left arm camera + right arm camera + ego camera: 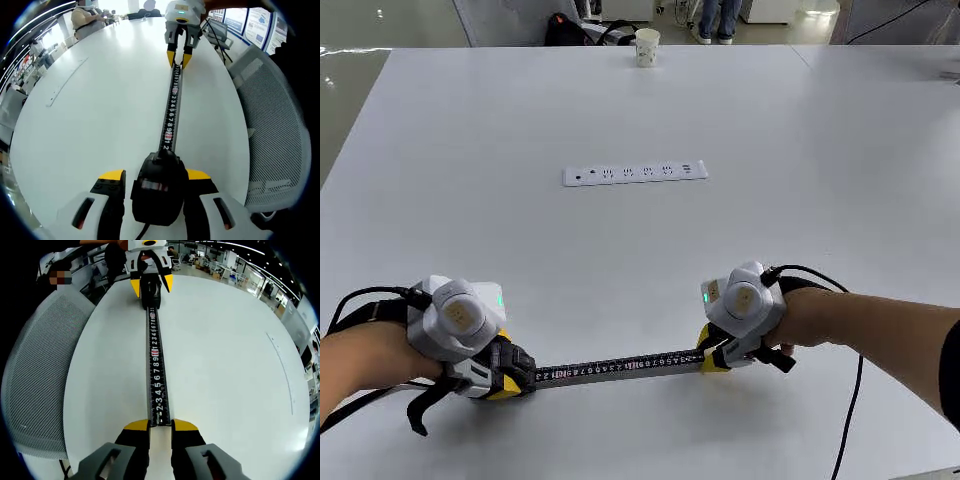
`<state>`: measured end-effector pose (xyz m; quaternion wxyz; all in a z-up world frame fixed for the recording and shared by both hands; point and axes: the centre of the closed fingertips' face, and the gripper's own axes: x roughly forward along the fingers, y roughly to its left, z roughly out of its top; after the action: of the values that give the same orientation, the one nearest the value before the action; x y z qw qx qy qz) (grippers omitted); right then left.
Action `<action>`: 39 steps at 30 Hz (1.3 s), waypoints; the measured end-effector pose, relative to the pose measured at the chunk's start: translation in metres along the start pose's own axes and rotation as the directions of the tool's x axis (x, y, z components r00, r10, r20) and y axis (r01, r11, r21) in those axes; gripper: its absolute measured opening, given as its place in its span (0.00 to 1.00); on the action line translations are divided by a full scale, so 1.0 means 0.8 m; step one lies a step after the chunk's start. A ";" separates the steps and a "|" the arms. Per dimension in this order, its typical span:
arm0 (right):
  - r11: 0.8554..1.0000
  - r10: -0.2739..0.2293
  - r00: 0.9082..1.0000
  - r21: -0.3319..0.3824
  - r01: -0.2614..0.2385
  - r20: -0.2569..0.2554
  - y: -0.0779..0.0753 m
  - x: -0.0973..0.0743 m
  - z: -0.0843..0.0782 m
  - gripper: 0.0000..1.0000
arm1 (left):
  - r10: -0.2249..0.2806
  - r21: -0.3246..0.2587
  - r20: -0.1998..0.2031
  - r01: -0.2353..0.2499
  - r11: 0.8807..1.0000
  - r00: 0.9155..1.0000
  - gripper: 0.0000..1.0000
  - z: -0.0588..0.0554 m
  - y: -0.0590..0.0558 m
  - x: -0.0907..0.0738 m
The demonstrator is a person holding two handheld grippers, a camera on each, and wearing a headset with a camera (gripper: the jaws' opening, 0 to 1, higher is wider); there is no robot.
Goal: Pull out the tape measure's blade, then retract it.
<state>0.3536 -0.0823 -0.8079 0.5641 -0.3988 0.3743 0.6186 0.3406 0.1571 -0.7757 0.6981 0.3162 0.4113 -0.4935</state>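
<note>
A: Near the table's (770, 150) front edge: tape measure case (160, 192), clamped between left hand-held gripper's (155, 176) jaws.
B: And the blade (620, 366)?
A: Drawn out, numbers up, tip pinched by right hand-held gripper (160, 425). Farther back, power strip (635, 173), paper cup (647, 46).

obstacles: blade (620, 366) spanning near edge, power strip (635, 173) mid-table, cup (647, 47) far | free: bare table (780, 120) between
</note>
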 end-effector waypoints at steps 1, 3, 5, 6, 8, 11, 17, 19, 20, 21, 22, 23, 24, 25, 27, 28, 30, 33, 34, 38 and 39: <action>1.000 -0.002 1.000 -0.007 0.002 -0.003 0.001 0.000 0.000 0.12 | -0.001 0.005 -0.003 0.001 1.000 1.000 0.41 -0.001 0.000 -0.002; 1.000 -0.006 1.000 -0.021 0.006 -0.009 0.001 -0.001 -0.001 0.13 | -0.006 0.007 -0.004 0.006 1.000 1.000 0.43 -0.002 -0.002 -0.005; 1.000 -0.006 1.000 -0.019 0.005 -0.014 0.002 -0.002 -0.002 0.15 | -0.004 0.005 -0.004 0.004 1.000 1.000 0.45 -0.003 -0.001 -0.006; 1.000 -0.005 1.000 -0.022 0.004 -0.019 0.002 -0.003 -0.004 0.15 | -0.004 0.004 -0.005 0.004 1.000 1.000 0.45 -0.004 -0.001 -0.008; 0.999 -0.001 0.999 -0.035 -0.001 -0.032 0.002 -0.006 -0.008 0.16 | -0.005 -0.001 -0.007 0.005 1.000 1.000 0.47 -0.006 -0.002 -0.009; 1.000 -0.003 1.000 -0.026 0.003 -0.026 0.003 -0.009 -0.008 0.20 | -0.008 -0.009 -0.002 0.008 1.000 1.000 0.51 -0.005 -0.005 -0.011; 1.000 -0.012 1.000 -0.003 0.012 -0.013 0.005 -0.012 -0.011 0.24 | -0.013 -0.040 0.012 0.013 0.999 1.000 0.63 -0.007 -0.012 -0.014; 1.000 -0.010 1.000 -0.003 0.010 -0.011 0.008 -0.014 -0.011 0.26 | -0.015 -0.044 0.014 0.016 0.999 1.000 0.65 -0.008 -0.014 -0.015; 1.000 -0.008 1.000 -0.005 0.008 -0.010 0.009 -0.014 -0.010 0.27 | -0.018 -0.044 0.014 0.018 0.999 1.000 0.66 -0.008 -0.015 -0.015; 1.000 -0.008 1.000 -0.005 0.008 -0.009 0.010 -0.014 -0.010 0.28 | -0.019 -0.045 0.012 0.019 0.999 1.000 0.67 -0.009 -0.016 -0.016; 1.000 -0.011 1.000 0.000 0.011 -0.008 0.009 -0.015 -0.010 0.30 | -0.012 -0.050 0.014 0.013 0.999 1.000 0.68 -0.009 -0.015 -0.017; 1.000 -0.014 1.000 0.008 0.014 -0.005 0.009 -0.015 -0.010 0.31 | -0.009 -0.058 0.023 0.010 0.998 1.000 0.69 -0.008 -0.015 -0.018; 1.000 -0.017 1.000 0.022 0.017 -0.002 0.010 -0.015 -0.010 0.33 | -0.003 -0.074 0.029 0.005 0.997 1.000 0.71 -0.007 -0.015 -0.018; 0.999 -0.018 1.000 0.027 0.018 -0.001 0.010 -0.015 -0.010 0.34 | -0.003 -0.083 0.030 0.006 0.997 1.000 0.74 -0.007 -0.015 -0.018; 0.999 -0.023 1.000 0.040 0.022 0.005 0.010 -0.015 -0.011 0.38 | 0.012 -0.106 0.028 -0.009 0.994 1.000 0.83 -0.008 -0.014 -0.018; 0.999 -0.023 1.000 0.047 0.022 0.008 0.012 -0.016 -0.012 0.38 | 0.017 -0.121 0.029 -0.013 0.993 0.999 0.87 -0.009 -0.014 -0.017; 0.998 -0.025 1.000 0.055 0.024 0.011 0.013 -0.017 -0.013 0.41 | 0.015 -0.136 0.032 -0.011 0.991 0.999 0.93 -0.010 -0.015 -0.017; 0.997 -0.024 1.000 0.067 0.022 0.020 0.015 -0.019 -0.013 0.43 | 0.012 -0.158 0.047 -0.005 0.988 0.999 0.99 -0.010 -0.017 -0.018; 0.997 -0.023 0.999 0.070 0.022 0.024 0.015 -0.019 -0.013 0.44 | 0.005 -0.167 0.048 0.003 0.986 0.999 0.99 -0.010 -0.019 -0.018; 0.995 -0.019 0.999 0.101 0.014 0.049 0.015 -0.023 -0.007 0.57 | -0.004 -0.185 0.053 0.013 0.983 0.999 0.99 -0.010 -0.021 -0.019; 0.994 -0.022 0.998 0.104 0.017 0.053 0.015 -0.024 -0.007 0.58 | -0.003 -0.195 0.058 0.014 0.981 0.998 0.99 -0.010 -0.020 -0.019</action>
<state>0.3428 -0.0957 -0.7926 0.5999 -0.3558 0.3864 0.6035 0.3205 0.1651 -0.7661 0.7352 0.2301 0.4390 -0.4624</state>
